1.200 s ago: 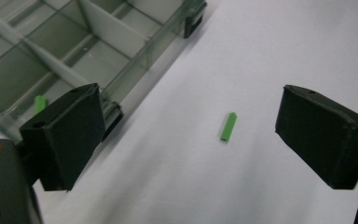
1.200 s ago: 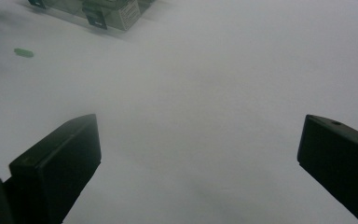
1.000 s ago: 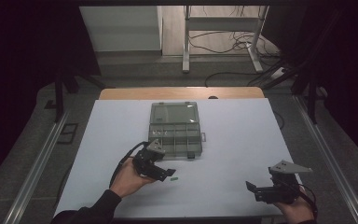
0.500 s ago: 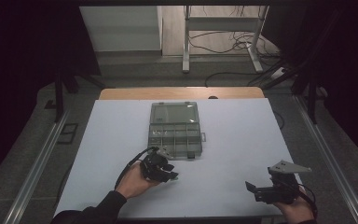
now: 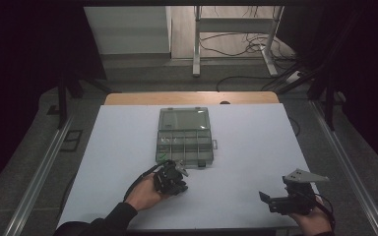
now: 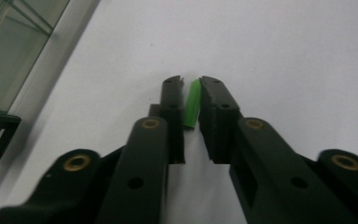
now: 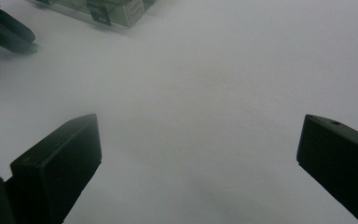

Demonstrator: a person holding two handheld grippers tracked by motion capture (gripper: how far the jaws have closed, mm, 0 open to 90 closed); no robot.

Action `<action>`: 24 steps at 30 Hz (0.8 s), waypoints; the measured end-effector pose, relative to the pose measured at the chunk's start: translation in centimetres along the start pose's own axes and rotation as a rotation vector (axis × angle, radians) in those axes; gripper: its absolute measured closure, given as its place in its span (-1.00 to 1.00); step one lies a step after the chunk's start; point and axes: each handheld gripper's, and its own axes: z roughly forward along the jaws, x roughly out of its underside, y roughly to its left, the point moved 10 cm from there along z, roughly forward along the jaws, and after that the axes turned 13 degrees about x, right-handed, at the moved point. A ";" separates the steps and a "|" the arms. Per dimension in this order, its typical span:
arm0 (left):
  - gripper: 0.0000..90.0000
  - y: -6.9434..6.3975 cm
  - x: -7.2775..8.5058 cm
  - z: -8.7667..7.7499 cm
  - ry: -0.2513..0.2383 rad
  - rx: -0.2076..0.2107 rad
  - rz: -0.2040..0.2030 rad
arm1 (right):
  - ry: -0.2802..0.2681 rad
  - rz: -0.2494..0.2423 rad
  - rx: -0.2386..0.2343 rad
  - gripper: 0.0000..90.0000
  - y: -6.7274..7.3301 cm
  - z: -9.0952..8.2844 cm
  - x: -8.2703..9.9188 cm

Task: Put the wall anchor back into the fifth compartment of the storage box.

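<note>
A: High view: table [image 5: 256, 147] evenly lit from above, room around it nearly black. Soft shadows only.

B: Left gripper view: jaws close to the lens, soft; green piece [image 6: 192, 103] slightly blurred, mild vignette at the corners.

A: Right gripper view: hazy, low contrast, jaws dark and unfocused. Faint shadow patches on the white surface; no glare.

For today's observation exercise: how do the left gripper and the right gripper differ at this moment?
The left gripper has closed on a small green piece; the right gripper stands wide open, holding nothing. The left sits near the clear organiser box; the right rests farther off. Both have black jaws over the white table.
</note>
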 end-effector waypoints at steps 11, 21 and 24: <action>0.88 0.0 -0.4 -0.5 -0.024 0.024 -0.023 | 0.001 -0.002 -0.001 -0.99 0.0 0.0 0.0; 0.88 -0.2 -1.0 -1.5 -0.068 0.042 -0.028 | 0.002 -0.003 -0.002 -0.99 0.0 0.0 0.0; 0.88 -0.2 -1.1 -1.9 -0.089 0.042 -0.032 | 0.002 -0.004 -0.002 -0.99 0.0 0.0 0.0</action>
